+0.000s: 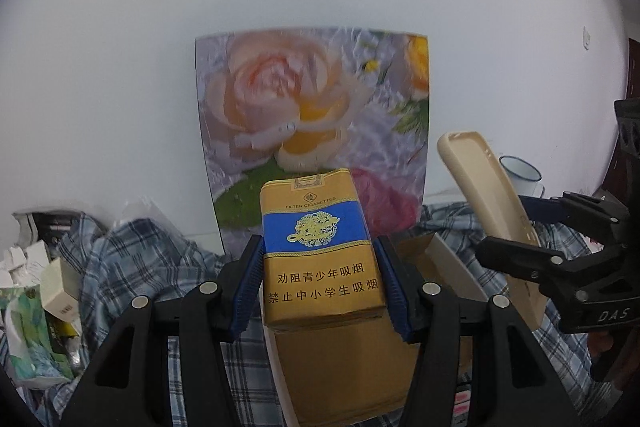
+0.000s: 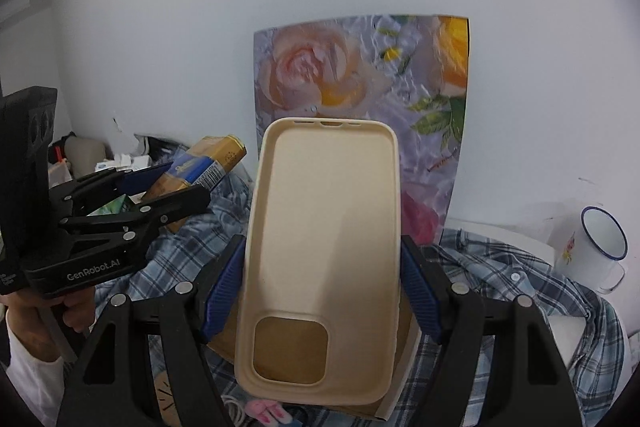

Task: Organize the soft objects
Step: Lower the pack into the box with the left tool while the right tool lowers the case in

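My left gripper [image 1: 320, 283] is shut on a yellow and blue soft cigarette pack [image 1: 320, 251] and holds it upright above an open cardboard box [image 1: 344, 371]. The pack also shows in the right wrist view [image 2: 204, 167]. My right gripper [image 2: 322, 287] is shut on a cream silicone phone case [image 2: 324, 239], inside face toward the camera, above the same box [image 2: 230, 341]. In the left wrist view the case [image 1: 488, 203] stands tilted at the right.
A blue plaid shirt [image 1: 132, 259] covers the table. A flower-print board [image 1: 312, 107] leans on the white wall. A white enamel mug [image 2: 596, 247] stands at the right. Packets and a tissue pack [image 1: 32, 335] lie at the left.
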Action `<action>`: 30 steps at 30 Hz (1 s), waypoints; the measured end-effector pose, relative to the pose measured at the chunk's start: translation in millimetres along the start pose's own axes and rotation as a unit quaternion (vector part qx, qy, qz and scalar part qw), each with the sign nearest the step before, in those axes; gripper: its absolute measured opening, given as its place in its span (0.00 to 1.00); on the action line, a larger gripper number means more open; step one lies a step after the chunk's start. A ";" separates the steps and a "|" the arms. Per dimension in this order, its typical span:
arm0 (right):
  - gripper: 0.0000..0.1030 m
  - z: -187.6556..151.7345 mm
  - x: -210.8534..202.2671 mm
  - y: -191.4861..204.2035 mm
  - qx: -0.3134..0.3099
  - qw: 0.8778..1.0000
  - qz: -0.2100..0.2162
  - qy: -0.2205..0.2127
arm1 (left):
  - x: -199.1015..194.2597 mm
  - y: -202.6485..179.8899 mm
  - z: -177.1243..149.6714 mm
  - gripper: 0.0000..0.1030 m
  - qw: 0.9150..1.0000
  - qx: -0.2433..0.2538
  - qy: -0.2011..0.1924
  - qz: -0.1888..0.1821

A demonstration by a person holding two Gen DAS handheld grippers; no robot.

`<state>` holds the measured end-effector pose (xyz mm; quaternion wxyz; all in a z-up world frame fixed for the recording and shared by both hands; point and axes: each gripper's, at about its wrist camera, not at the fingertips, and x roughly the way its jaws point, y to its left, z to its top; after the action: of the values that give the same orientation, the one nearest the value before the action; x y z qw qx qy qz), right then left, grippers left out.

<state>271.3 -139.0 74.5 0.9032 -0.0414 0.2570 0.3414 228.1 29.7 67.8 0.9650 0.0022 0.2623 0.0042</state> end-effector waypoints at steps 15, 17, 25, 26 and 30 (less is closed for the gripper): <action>0.71 -30.4 39.2 -28.7 0.053 0.997 0.016 0.055 | 50.1 -0.4 -28.5 0.55 0.998 -0.008 0.064 -0.010; 0.71 -35.3 45.6 -33.3 0.066 0.996 0.024 0.064 | 57.5 -1.0 -33.9 0.55 0.997 -0.007 0.074 -0.010; 0.71 -56.5 77.1 -42.1 0.075 0.990 0.001 0.122 | 74.5 -2.5 -46.3 0.55 0.995 -0.004 0.098 -0.009; 0.71 -59.2 80.2 -43.7 0.079 0.989 0.000 0.127 | 76.4 -1.7 -47.6 0.55 0.995 -0.005 0.100 -0.009; 0.71 -66.6 89.6 -46.8 0.085 0.987 -0.003 0.140 | 85.3 0.8 -52.5 0.55 0.993 -0.011 0.114 -0.011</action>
<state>329.1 -138.0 -31.9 0.8596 -0.0123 0.4085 0.3068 275.1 31.4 -20.6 0.9287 -0.0119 0.3707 -0.0036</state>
